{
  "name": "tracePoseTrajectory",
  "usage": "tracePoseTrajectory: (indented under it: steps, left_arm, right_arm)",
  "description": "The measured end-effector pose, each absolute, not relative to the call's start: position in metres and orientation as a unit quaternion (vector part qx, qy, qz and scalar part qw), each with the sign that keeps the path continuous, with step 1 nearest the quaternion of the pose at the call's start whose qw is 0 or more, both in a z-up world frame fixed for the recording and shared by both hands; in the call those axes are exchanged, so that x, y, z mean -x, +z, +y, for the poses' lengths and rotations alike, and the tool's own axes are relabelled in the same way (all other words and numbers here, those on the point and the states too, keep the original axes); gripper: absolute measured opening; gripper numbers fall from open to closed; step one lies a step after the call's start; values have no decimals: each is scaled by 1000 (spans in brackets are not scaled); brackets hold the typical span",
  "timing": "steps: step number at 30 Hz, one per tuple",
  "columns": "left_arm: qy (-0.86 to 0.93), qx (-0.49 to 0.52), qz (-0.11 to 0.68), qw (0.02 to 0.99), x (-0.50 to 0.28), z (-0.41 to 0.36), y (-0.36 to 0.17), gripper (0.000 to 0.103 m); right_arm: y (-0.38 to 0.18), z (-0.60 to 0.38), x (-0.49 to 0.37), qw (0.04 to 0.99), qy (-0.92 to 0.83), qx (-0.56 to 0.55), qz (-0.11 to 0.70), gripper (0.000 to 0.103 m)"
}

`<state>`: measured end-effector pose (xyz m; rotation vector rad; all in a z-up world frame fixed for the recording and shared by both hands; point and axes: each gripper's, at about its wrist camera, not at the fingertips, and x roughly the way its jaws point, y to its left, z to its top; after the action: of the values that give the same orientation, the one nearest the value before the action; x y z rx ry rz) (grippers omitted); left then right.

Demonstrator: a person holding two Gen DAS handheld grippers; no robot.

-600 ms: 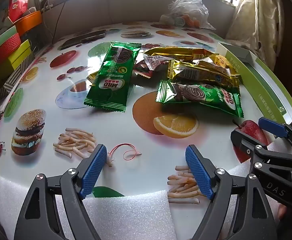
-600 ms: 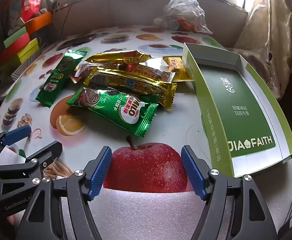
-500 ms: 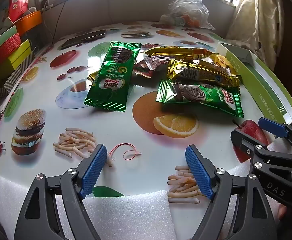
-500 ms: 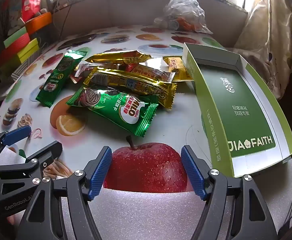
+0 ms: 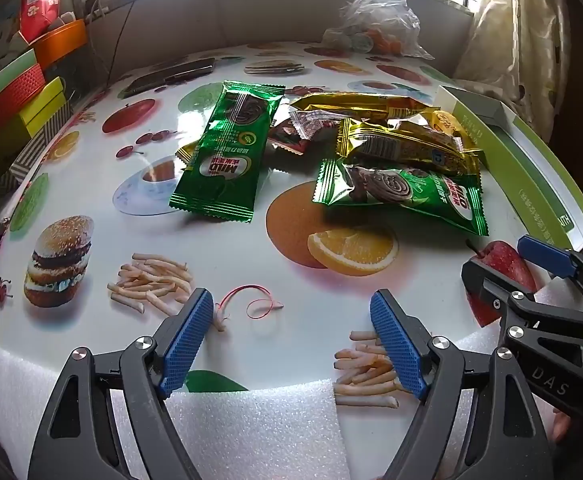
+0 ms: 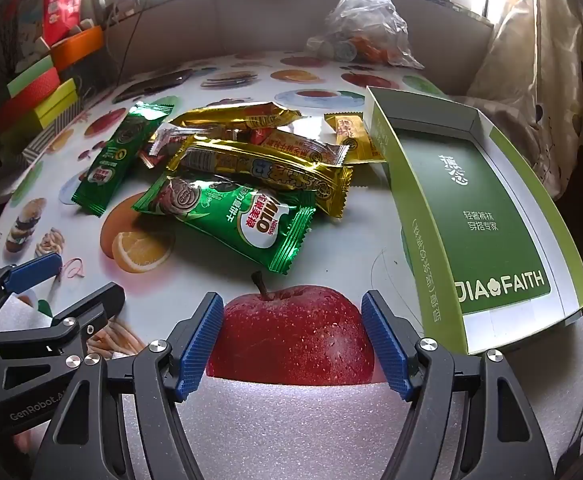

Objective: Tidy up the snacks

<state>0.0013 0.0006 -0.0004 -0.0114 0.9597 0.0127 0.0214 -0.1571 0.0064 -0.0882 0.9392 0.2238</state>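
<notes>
Both claws hover over near edge of table [image 5: 219, 248], above foam sheet [image 5: 251, 432] at rim. Left claw [image 5: 291, 340] released, jaws wide, nothing between. Right claw [image 6: 293, 340] released too, jaws wide, only printed apple below. Open tablecloth between claws and snack pile [image 6: 251, 168]. Pile mid-table, well ahead of both claws: green packet [image 5: 227, 152] apart at left, second green packet [image 6: 231, 220] nearest right claw, gold packets [image 6: 263, 164] behind it. Green box [image 6: 487, 208] open, empty, along right edge, touching pile's far corner. Plastic bag [image 5: 379, 20] at far edge.
</notes>
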Motion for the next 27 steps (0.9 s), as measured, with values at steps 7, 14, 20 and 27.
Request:
tracePoseTrajectory:
  steps: [7, 14, 20, 27]
  left_arm:
    - [7, 5, 462, 887, 2, 2, -3, 81]
    - [8, 5, 463, 886, 1, 2, -2, 81]
    - [8, 5, 463, 886, 1, 1, -2, 81]
    - [8, 6, 462, 887, 1, 1, -2, 81]
  right_arm:
    - [6, -157, -21, 885, 108, 42, 451, 72]
    - [7, -157, -22, 885, 108, 42, 451, 72]
    - [7, -157, -22, 885, 108, 42, 451, 72]
    - [7, -157, -21, 885, 108, 42, 451, 72]
